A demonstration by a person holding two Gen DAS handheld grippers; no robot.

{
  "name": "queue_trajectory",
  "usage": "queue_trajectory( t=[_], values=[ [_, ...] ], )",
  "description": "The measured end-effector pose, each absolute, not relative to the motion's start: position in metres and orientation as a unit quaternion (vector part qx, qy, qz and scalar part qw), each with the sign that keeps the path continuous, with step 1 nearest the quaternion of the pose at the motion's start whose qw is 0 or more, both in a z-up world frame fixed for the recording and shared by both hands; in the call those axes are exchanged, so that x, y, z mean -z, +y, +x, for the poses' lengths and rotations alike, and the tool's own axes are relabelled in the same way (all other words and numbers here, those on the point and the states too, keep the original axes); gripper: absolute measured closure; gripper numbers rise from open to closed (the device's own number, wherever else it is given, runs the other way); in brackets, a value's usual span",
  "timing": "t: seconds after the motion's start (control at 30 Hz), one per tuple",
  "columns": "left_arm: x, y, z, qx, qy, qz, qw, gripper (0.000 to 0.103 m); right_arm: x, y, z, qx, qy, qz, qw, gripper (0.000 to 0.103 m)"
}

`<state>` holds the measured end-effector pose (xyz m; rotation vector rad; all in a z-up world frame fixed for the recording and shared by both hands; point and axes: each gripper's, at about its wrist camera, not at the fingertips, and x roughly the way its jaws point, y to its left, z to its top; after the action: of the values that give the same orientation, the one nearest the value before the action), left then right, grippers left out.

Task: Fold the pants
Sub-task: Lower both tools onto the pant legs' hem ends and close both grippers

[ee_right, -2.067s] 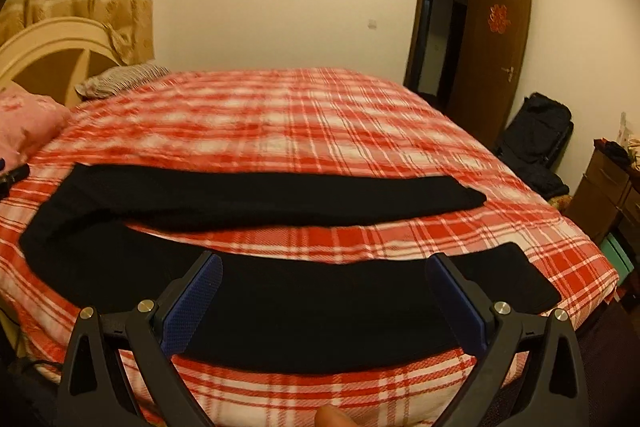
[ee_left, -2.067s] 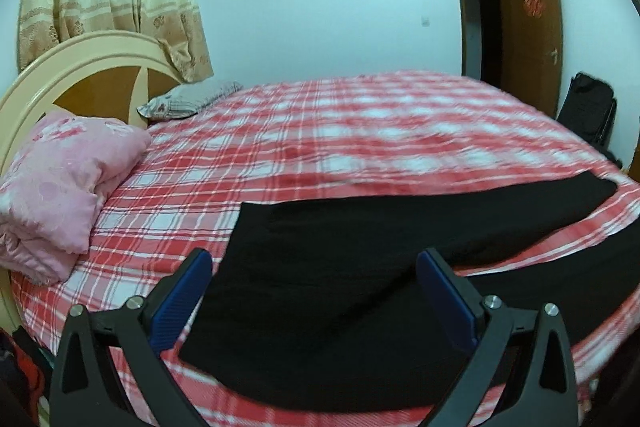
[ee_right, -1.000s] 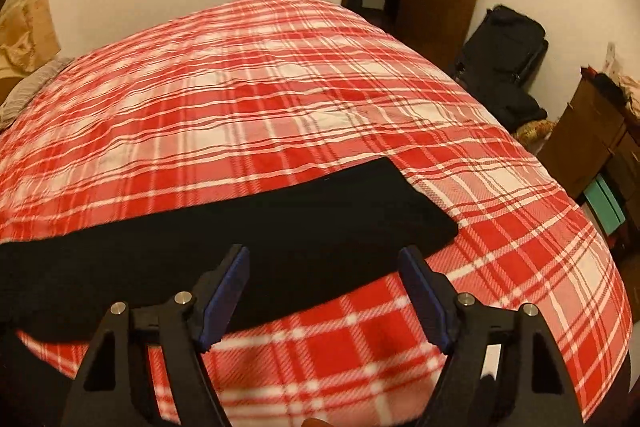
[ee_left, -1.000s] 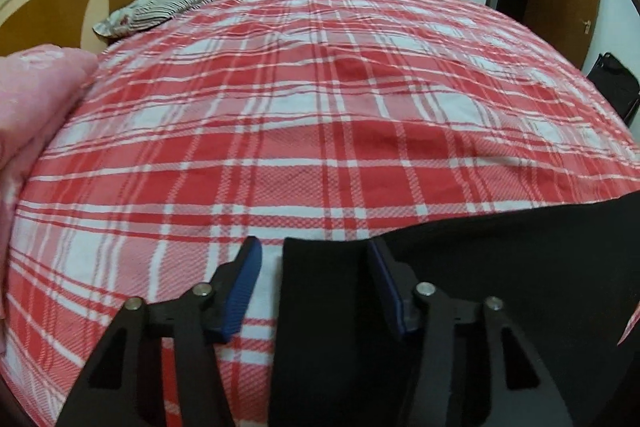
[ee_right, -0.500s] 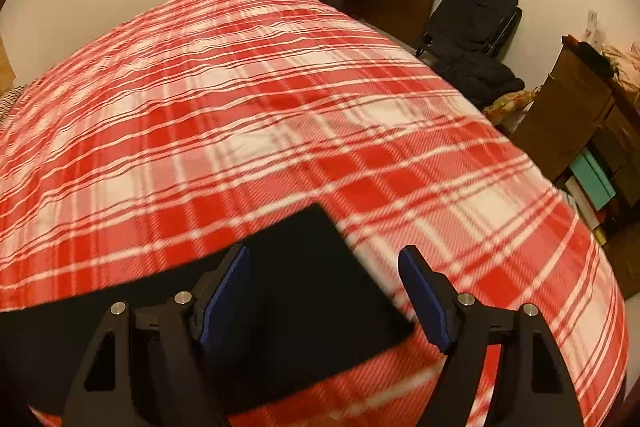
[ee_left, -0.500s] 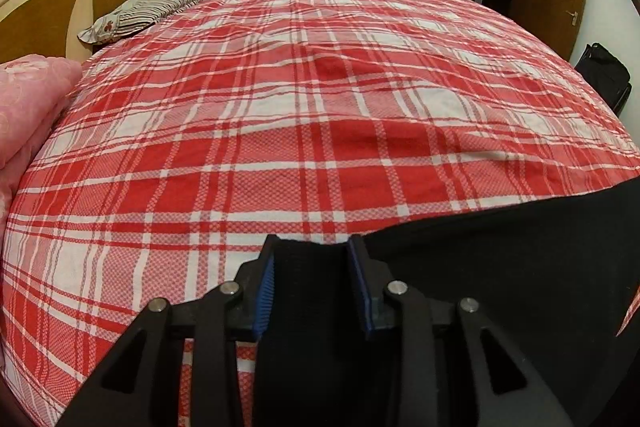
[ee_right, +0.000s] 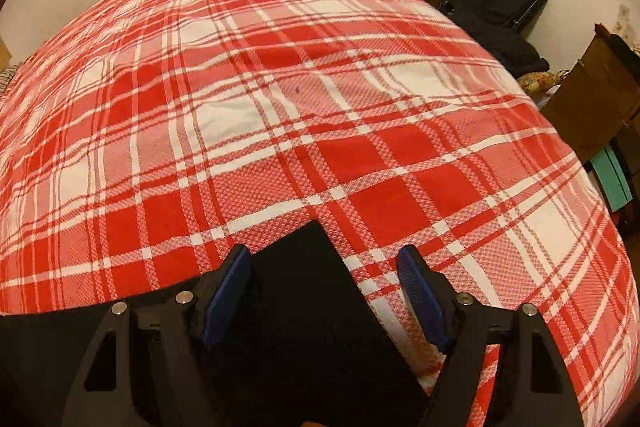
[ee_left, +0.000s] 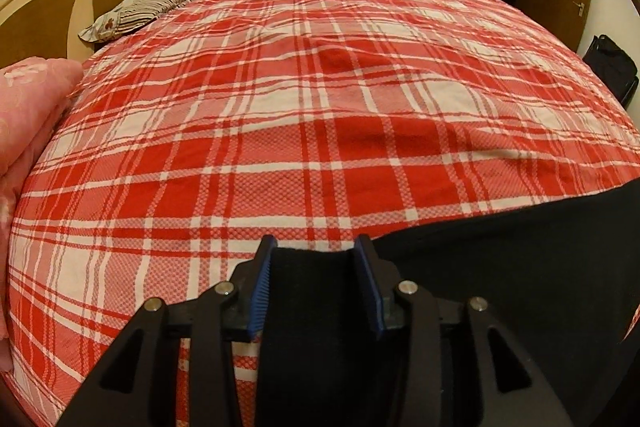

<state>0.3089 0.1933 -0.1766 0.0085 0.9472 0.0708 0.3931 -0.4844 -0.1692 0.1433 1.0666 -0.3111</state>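
Pants (ee_left: 500,267): black, laid flat on the red plaid bedsheet (ee_left: 320,107).
Left gripper (ee_left: 316,281): waistband corner pinched.
Right gripper (ee_right: 324,291): jaws spread around the leg hem.

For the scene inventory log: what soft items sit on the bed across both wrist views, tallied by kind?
Black pants: 1
Striped pillow: 1
Pink floral quilt: 1
Red-and-white plaid bedsheet: 1
Total: 4
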Motion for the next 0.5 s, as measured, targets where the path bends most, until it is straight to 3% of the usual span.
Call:
queue_trajectory(
  t=[0.03, 0.1, 0.2, 0.23, 0.27, 0.5],
  values=[
    [0.176, 0.192, 0.309, -0.030, 0.454, 0.008, 0.890, 0.062, 0.168, -0.484, 0.393, 0.140, 0.505, 0.070, 0.849, 0.036],
    [0.176, 0.192, 0.308, -0.027, 0.451, 0.014, 0.892, 0.064, 0.166, -0.484, 0.393, 0.128, 0.507, 0.072, 0.849, 0.061],
    [0.175, 0.194, 0.307, -0.020, 0.448, 0.005, 0.894, 0.070, 0.160, -0.480, 0.391, 0.119, 0.507, 0.069, 0.851, 0.082],
    [0.174, 0.194, 0.307, -0.018, 0.446, 0.003, 0.895, 0.073, 0.158, -0.477, 0.389, 0.119, 0.505, 0.064, 0.852, 0.088],
    [0.173, 0.194, 0.307, -0.016, 0.443, 0.001, 0.896, 0.084, 0.155, -0.475, 0.386, 0.117, 0.502, 0.061, 0.854, 0.096],
    [0.152, 0.199, 0.295, -0.002, 0.416, -0.011, 0.909, 0.089, 0.118, -0.468, 0.348, 0.098, 0.447, 0.070, 0.886, 0.097]
  ],
)
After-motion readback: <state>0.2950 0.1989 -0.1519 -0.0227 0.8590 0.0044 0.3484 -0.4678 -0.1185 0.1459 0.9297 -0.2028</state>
